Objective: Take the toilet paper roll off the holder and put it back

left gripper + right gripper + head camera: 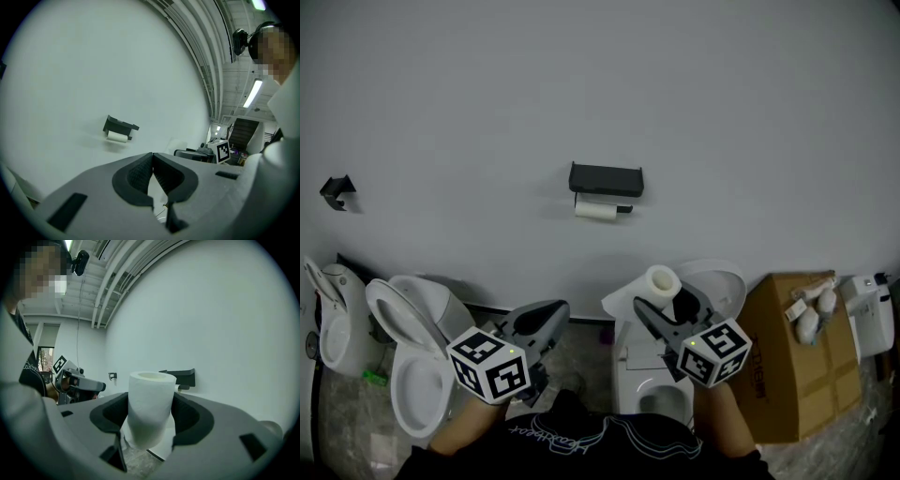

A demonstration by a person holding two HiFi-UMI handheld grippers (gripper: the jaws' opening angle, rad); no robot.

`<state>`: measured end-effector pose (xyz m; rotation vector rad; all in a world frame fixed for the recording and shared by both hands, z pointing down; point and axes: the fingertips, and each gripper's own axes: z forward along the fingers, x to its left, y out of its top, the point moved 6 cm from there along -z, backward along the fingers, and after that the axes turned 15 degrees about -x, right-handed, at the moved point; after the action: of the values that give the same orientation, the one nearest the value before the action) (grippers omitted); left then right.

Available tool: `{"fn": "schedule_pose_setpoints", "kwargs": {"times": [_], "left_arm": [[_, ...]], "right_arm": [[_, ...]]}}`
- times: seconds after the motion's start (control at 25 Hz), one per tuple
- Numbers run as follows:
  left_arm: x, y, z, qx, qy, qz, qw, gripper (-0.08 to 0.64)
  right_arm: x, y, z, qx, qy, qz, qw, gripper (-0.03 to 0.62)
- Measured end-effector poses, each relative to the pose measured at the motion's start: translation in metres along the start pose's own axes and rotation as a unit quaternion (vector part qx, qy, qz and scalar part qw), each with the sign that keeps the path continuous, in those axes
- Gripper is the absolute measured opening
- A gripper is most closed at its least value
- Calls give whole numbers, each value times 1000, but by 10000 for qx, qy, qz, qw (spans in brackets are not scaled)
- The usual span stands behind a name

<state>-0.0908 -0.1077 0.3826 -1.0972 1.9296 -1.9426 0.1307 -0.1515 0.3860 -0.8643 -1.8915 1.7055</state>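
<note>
A black wall holder (pixel 606 178) carries a white roll (pixel 596 210) under it. My right gripper (pixel 666 302) is shut on a second toilet paper roll (pixel 662 282), which stands upright between the jaws, well short of the wall and below the holder. In the right gripper view this roll (pixel 149 408) fills the gap between the pads, with the holder (pixel 180 377) behind it. My left gripper (pixel 546 314) is shut with nothing in it; its tips meet in the left gripper view (pixel 153 161). From there the holder (pixel 120 125) is far off, up and to the left.
An open toilet (pixel 412 356) stands at lower left, another (pixel 328 319) at the far left edge. A third toilet (pixel 656 389) is below the right gripper. A cardboard box (pixel 792 356) sits to the right. A small black bracket (pixel 337 190) is on the wall.
</note>
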Motion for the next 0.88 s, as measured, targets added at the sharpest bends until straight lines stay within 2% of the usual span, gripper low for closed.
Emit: {"fn": "schedule_pose_setpoints", "kwargs": {"times": [0.4, 0.88], "left_arm": [[25, 8, 14, 64, 26, -6, 10000, 5], [73, 32, 53, 66, -109, -34, 9999, 5]], "right_arm": [[-18, 25, 33, -138, 7, -252, 9996, 284], [-56, 68, 96, -336, -149, -551, 9978, 284]]}}
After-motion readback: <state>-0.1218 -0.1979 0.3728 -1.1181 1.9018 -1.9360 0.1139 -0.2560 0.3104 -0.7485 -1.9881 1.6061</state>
